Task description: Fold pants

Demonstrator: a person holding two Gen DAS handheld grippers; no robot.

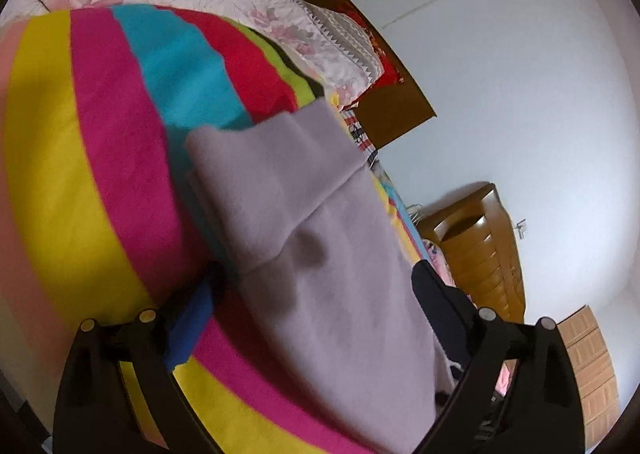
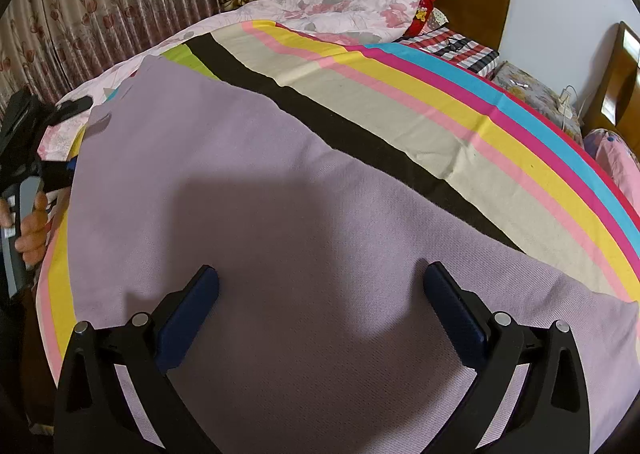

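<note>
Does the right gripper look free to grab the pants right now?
Probably yes. The right gripper hangs open just over the lilac pants, which lie flat on the striped blanket, and nothing sits between the jaws and the cloth.

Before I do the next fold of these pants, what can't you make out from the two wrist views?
- Pants: near end cut off by the right wrist view's bottom edge.
- Right finger of the left claw: tip hidden behind the lilac cloth, left wrist view.
- Left claw, right wrist view: cut off by the left edge.

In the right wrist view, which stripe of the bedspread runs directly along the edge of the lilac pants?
The black stripe; the beige, pink, yellow, magenta and blue stripes lie beyond it, away from the pants.
</note>
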